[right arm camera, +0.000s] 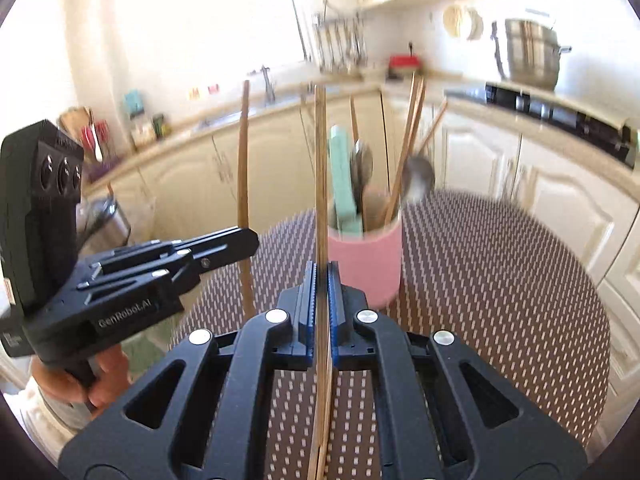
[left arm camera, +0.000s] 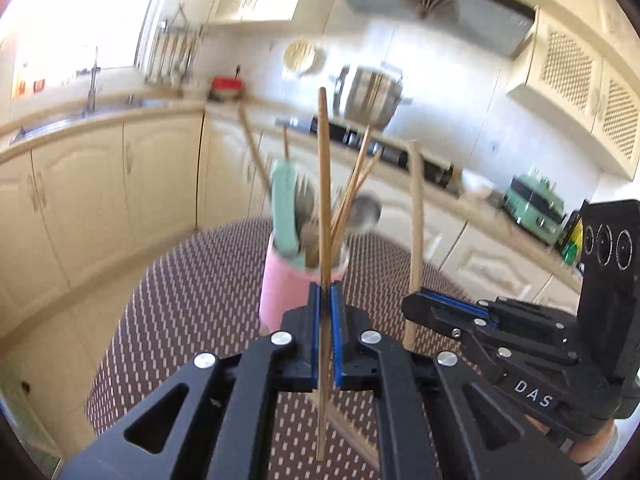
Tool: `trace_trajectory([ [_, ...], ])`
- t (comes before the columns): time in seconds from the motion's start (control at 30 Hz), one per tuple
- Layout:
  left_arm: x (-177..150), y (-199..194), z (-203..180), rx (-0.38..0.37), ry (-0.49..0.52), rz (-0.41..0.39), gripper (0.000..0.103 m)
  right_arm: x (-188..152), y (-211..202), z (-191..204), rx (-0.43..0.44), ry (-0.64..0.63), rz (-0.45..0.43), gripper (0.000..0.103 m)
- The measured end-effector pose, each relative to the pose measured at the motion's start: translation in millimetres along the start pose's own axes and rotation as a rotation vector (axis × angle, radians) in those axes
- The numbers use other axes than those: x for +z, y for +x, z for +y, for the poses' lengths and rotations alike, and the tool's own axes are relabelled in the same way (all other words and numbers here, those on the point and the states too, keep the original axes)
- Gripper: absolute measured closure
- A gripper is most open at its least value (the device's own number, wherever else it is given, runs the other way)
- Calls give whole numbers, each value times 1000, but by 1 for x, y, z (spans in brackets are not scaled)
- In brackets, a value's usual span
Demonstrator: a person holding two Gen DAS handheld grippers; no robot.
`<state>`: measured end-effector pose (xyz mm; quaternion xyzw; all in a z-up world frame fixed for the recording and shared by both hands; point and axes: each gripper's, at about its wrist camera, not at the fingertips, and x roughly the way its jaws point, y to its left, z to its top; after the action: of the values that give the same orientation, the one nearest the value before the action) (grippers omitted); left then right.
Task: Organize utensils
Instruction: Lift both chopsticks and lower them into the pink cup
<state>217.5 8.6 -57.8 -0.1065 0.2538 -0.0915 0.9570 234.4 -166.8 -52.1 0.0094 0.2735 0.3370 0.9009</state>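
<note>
A pink cup (left arm camera: 284, 292) stands on the patterned table and holds several chopsticks, a mint-green handled utensil (left arm camera: 285, 208), a fork and spoons; it also shows in the right wrist view (right arm camera: 366, 268). My left gripper (left arm camera: 327, 296) is shut on a wooden chopstick (left arm camera: 324, 184), held upright just in front of the cup. My right gripper (right arm camera: 321, 276) is shut on another wooden chopstick (right arm camera: 320, 168), also upright, beside the cup. Each gripper shows in the other's view, the right gripper (left arm camera: 416, 308) with its chopstick (left arm camera: 416, 216), the left gripper (right arm camera: 244, 240) with its chopstick (right arm camera: 243, 152).
The round table (right arm camera: 500, 280) has a brown dotted cover. Another chopstick (left arm camera: 348, 432) lies on it under my left gripper. Cream kitchen cabinets (left arm camera: 100, 200), a sink counter and a stove with a steel pot (right arm camera: 528, 56) surround the table.
</note>
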Motion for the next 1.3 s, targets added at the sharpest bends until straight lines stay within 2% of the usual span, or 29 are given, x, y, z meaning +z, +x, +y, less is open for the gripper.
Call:
trace_trajectory([
  [0.13, 26, -3, -7, 10, 12, -128, 98, 26, -7, -1, -13, 8, -113, 97],
  [0.2, 38, -1, -9, 19, 14, -189, 98, 36, -6, -2, -18, 9, -134, 97],
  [0.53, 81, 19, -21, 21, 16, -354, 98, 79, 4, -11, -62, -2, -249, 97],
  [0.87, 96, 47, -1, 20, -12, -417, 98, 98, 16, -15, -113, 2, -348, 97],
  [1.1, 97, 61, 9, 3, -52, -419, 98, 94, 32, -20, -119, 11, -332, 97],
  [1.3, 84, 73, 7, -11, -48, -369, 98, 83, 42, -23, -123, 16, -292, 97],
])
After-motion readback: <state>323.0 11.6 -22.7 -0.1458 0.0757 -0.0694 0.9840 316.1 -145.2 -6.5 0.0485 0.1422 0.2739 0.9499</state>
